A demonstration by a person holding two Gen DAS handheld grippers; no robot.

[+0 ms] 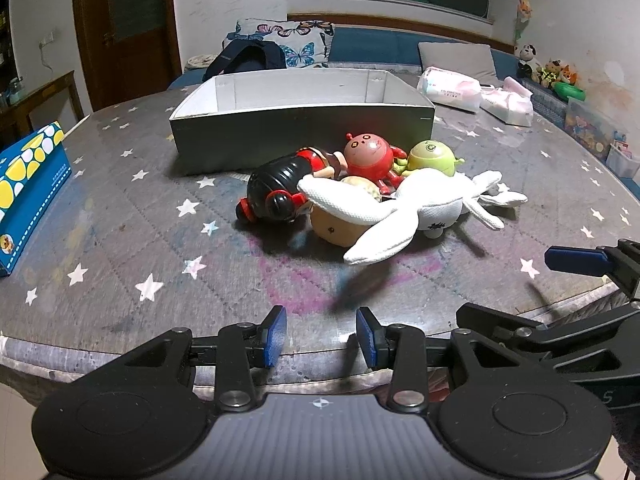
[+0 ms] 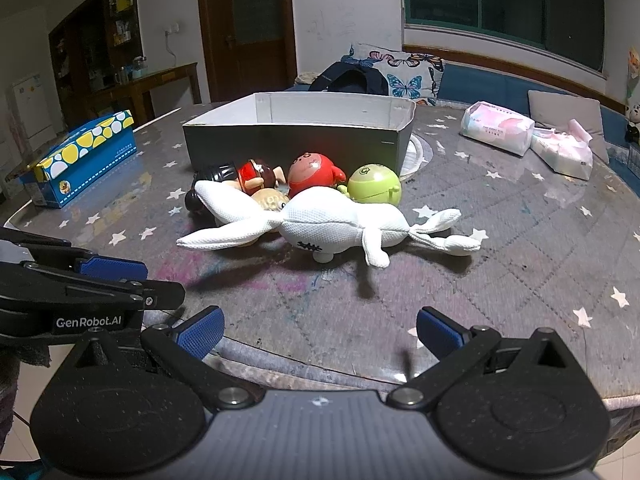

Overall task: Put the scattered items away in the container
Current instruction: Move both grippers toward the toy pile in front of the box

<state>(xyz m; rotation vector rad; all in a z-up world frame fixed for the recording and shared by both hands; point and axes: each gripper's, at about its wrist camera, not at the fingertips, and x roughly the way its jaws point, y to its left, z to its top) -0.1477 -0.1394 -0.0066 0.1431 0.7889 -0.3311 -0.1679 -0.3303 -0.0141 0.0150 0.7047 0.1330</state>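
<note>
Both grippers hover at the near table edge, none of the toys touched yet. Left gripper (image 1: 321, 336): jaws released, nothing btwn pads. Right gripper (image 2: 320, 334): jaws spread wide, also empty.

Task items lie ahead of both claws, bunched against the near wall of the grey cardboard box with white interior (image 1: 300, 136): white mesh-fabric plush animal w/ long limbs (image 1: 416, 204) nearest, draped over a tan round toy (image 1: 336, 230); behind it a black-and-red plastic figure (image 1: 276, 192), red round plastic figure (image 1: 370, 154) and green round plastic toy (image 1: 430, 156).

Plush long axis runs crosswise to both claws' approach. It sits ahead and slightly right of the left claw, dead ahead of the right claw. Judgement: right claw is better lined up for the plush body; box is beyond the pile, so carry goes forward and over the wall.
</note>
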